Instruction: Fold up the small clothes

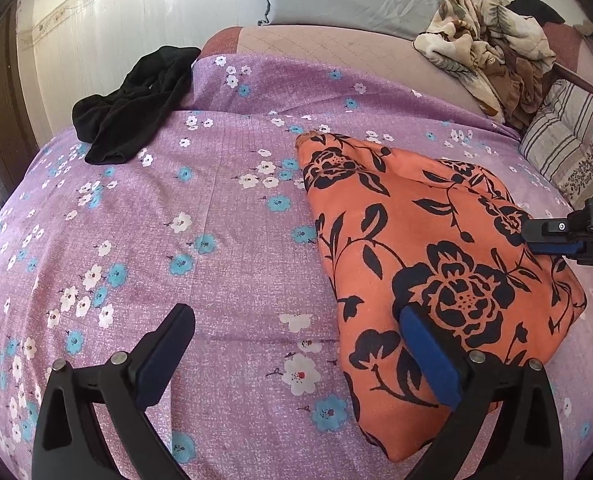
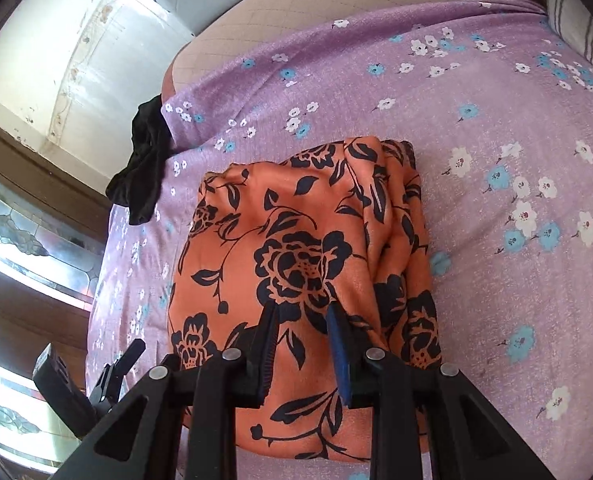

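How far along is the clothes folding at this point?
Done: the orange floral garment lies folded into a compact stack on the purple sheet. In hand: the right gripper pinches a fold of it; the left gripper is open. Left: the black garment lies crumpled.

Both views are bright with daylight and evenly lit. In the right wrist view the window panes (image 2: 4,248) at the left edge are blown out to white glare, and the wall (image 2: 108,52) shows a pale sheen. Shadows on the bedsheet (image 1: 224,216) are soft and faint, deepest under the orange garment (image 1: 428,248). Fisheye distortion bulges the bed and bends straight lines near the borders; black vignette fills the corners. The centre is fairly sharp, with slight softness and compression grain towards the rims.
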A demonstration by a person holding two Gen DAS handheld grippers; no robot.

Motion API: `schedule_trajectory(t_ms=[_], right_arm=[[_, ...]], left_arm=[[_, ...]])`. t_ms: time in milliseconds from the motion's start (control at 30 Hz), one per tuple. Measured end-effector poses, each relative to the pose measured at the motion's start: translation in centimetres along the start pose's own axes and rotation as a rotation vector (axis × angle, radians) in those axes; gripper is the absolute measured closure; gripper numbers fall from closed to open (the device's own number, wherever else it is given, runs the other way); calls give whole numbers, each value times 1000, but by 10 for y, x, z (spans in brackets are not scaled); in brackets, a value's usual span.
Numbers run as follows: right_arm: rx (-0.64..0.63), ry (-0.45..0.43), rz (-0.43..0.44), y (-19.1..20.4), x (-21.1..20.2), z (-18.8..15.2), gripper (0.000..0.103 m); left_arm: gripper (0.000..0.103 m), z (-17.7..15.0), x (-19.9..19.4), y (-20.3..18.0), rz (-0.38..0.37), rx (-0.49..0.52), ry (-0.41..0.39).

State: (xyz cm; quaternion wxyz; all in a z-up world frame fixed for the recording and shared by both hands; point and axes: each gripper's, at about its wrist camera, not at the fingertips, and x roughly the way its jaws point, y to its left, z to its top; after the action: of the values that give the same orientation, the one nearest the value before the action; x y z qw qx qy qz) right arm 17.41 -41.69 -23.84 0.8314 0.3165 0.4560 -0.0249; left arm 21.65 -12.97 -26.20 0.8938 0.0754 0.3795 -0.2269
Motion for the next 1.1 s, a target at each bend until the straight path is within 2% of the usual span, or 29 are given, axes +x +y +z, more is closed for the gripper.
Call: schedule_trajectory(t_ms=[100, 233, 367, 467, 633, 700, 800, 867, 933, 1033, 1100], right_arm=[[-14, 45, -46, 0, 20, -2, 75], [-48, 37, -72, 3, 27, -4, 75], [-13, 43, -27, -8, 28, -3, 75], [21, 41, 2, -14, 27, -3, 75], [36, 21, -3, -9, 16, -8, 75], [61, 12, 19, -8, 3, -11, 75], [27, -44, 42, 1, -23, -19, 73], [-6, -77, 27, 7, -36, -26, 73], [-10, -74, 16, 9, -38, -31, 74], [15, 35, -67, -2, -12, -35, 75], [60, 82, -40, -13, 4, -37, 75]], left_arm=[[0, -2, 2, -4, 15, 31, -7], [0, -2, 11, -6, 7, 62, 43], [0, 1, 16, -5, -9, 63, 84], [0, 3, 16, -10, 20, 75, 104], [0, 16, 12, -12, 86, 22, 191], [0, 20, -5, -14, 118, -5, 154], [0, 24, -33, -18, 127, -15, 53], [0, 30, -47, -17, 93, -46, 3], [0, 34, -48, -18, 45, -62, -6], [0, 27, -16, -28, 43, -10, 98], [0, 17, 10, -32, 57, 19, 185]])
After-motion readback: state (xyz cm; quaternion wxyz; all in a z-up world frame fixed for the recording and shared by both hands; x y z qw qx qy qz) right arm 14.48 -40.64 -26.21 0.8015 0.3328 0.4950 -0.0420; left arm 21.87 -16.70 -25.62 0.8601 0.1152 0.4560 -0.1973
